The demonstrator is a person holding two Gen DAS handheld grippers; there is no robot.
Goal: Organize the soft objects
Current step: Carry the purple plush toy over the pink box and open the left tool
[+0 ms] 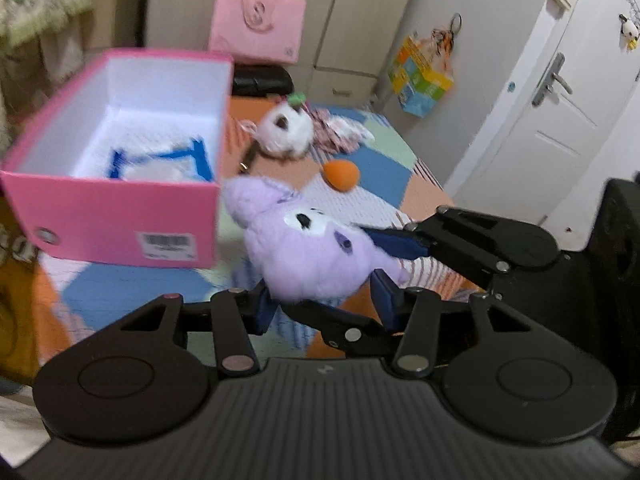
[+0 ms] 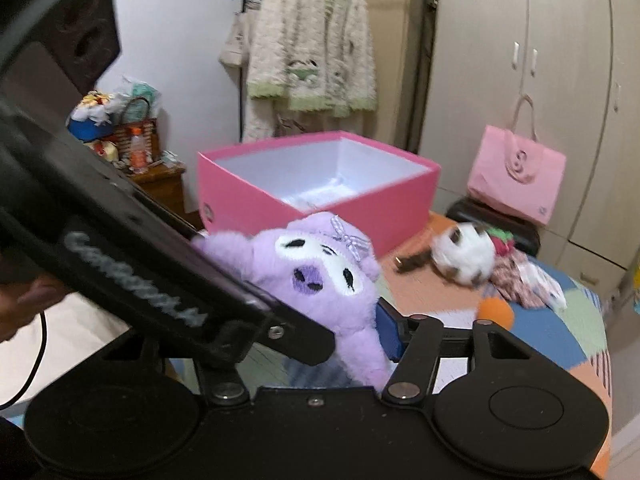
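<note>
Carrying the plush toward the box, I judge the task under way, not near done. The pink box (image 1: 116, 216) sits ahead and left of my left jaws, open-topped, with something white and blue-edged lying in its bottom; blur keeps me from naming it. The purple plush (image 1: 308, 248) hangs between both tools: my left gripper (image 1: 324, 308) has its jaws partly closed on the lower body, and my right gripper (image 1: 400, 242) pinches it from the side, jaws about half open around the fur. Beyond the jaws, the white plush (image 1: 286, 130) and the orange ball (image 1: 342, 176) lie on the patchwork cover, so I reckon they remain to be boxed.
</note>
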